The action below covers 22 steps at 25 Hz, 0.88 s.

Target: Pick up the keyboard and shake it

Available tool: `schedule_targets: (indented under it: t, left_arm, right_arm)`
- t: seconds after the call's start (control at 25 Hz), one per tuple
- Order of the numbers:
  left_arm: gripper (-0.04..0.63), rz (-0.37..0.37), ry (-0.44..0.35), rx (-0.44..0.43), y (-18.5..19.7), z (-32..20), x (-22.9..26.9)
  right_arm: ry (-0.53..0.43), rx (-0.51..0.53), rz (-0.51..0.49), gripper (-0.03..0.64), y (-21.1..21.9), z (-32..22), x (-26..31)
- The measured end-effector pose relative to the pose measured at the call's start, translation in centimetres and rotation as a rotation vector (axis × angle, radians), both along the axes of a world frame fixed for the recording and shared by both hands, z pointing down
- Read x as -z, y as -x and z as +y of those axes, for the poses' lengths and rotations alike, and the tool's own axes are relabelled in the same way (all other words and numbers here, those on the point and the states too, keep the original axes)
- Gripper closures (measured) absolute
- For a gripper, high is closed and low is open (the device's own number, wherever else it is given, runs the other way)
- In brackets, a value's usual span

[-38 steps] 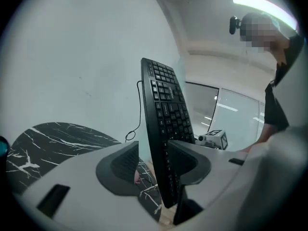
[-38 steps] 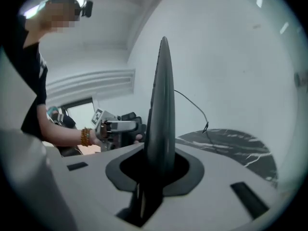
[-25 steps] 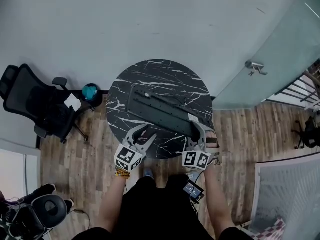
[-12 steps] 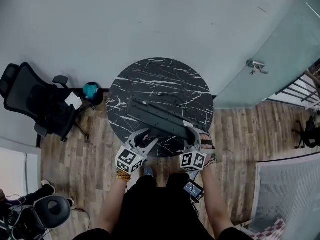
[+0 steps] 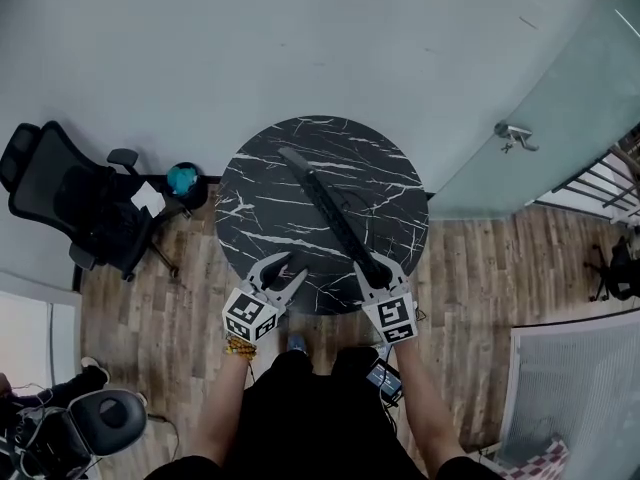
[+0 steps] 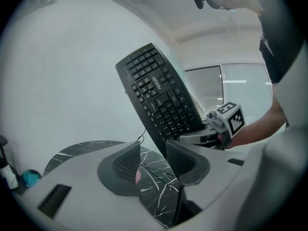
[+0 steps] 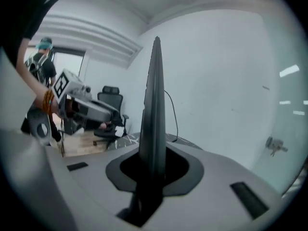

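Black keyboard (image 5: 330,213) is in the air above the marble table (image 5: 255,218), turned on edge and running from near right to far left. Right gripper (image 5: 378,270) clamps its near end alone, probably for a free wrist shake. Left gripper (image 5: 285,268) sits near left, jaws wide and empty.

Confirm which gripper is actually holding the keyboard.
The right gripper: its jaws clamp the keyboard at its near end, holding it on edge above the table. The left gripper is open, nothing between its jaws.
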<state>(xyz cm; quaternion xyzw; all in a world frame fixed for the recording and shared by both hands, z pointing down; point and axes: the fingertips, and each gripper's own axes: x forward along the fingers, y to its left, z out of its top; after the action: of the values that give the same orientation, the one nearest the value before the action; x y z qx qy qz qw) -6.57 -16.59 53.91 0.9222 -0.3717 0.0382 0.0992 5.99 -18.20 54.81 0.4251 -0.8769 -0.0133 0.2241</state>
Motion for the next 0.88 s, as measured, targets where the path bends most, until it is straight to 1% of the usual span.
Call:
schedule_targets:
  t: [0.12, 0.16, 0.2, 0.24, 0.28, 0.4, 0.44, 0.48, 0.52, 0.6, 0.68, 0.76, 0.84, 0.88]
  left_arm:
    - [0.420, 0.002, -0.001, 0.006, 0.4, 0.0, 0.1]
    - [0.420, 0.003, 0.001, 0.007, 0.5, -0.1, 0.1]
    - [0.420, 0.004, 0.003, 0.008, 0.6, -0.1, 0.1]
    - [0.420, 0.005, 0.006, 0.010, 0.6, -0.2, 0.0]
    - [0.420, 0.007, 0.009, 0.012, 0.6, -0.2, -0.1]
    - [0.420, 0.011, 0.012, 0.008, 0.2, -0.2, -0.3]
    - [0.420, 0.012, 0.014, 0.003, 0.1, -0.3, -0.4]
    - [0.420, 0.011, 0.018, -0.001, -0.1, -0.3, -0.6]
    - [0.420, 0.011, 0.024, -0.005, -0.2, -0.3, -0.7]
    - [0.420, 0.026, 0.043, -0.009, -0.4, -0.4, -1.1]
    - [0.420, 0.085, 0.076, -0.018, -0.1, -0.3, -1.3]
    - [0.419, 0.192, 0.120, -0.061, 0.7, 0.2, -0.9]
    - [0.396, 0.282, 0.155, -0.166, 1.1, 1.1, 0.3]
    - [0.388, 0.307, 0.169, -0.225, 1.1, 1.7, 1.1]
  right_arm:
    - [0.064, -0.043, -0.279, 0.534, -0.3, -0.2, 1.1]
    - [0.081, -0.059, -0.344, 0.534, -0.5, -0.4, 1.4]
    - [0.090, -0.072, -0.381, 0.534, -0.7, -0.6, 1.6]
    - [0.090, -0.081, -0.389, 0.532, -0.9, -0.8, 1.7]
    - [0.084, -0.086, -0.375, 0.532, -1.0, -0.9, 1.6]
    - [0.056, -0.066, -0.284, 0.532, -1.1, -0.9, 1.3]
    - [0.061, -0.047, -0.276, 0.534, -0.9, -0.7, 1.3]
    - [0.080, -0.021, -0.296, 0.534, -0.5, -0.4, 1.3]
    - [0.116, 0.013, -0.347, 0.534, 0.1, -0.1, 1.3]
    - [0.225, 0.100, -0.523, 0.534, 1.5, 0.9, 1.6]
    - [0.337, 0.186, -0.708, 0.532, 2.7, 2.1, 2.0]
    - [0.413, 0.261, -0.833, 0.532, 3.5, 3.0, 2.2]
    - [0.460, 0.352, -0.906, 0.532, 3.8, 3.7, 2.8]
    - [0.475, 0.398, -0.927, 0.531, 4.0, 4.0, 3.2]
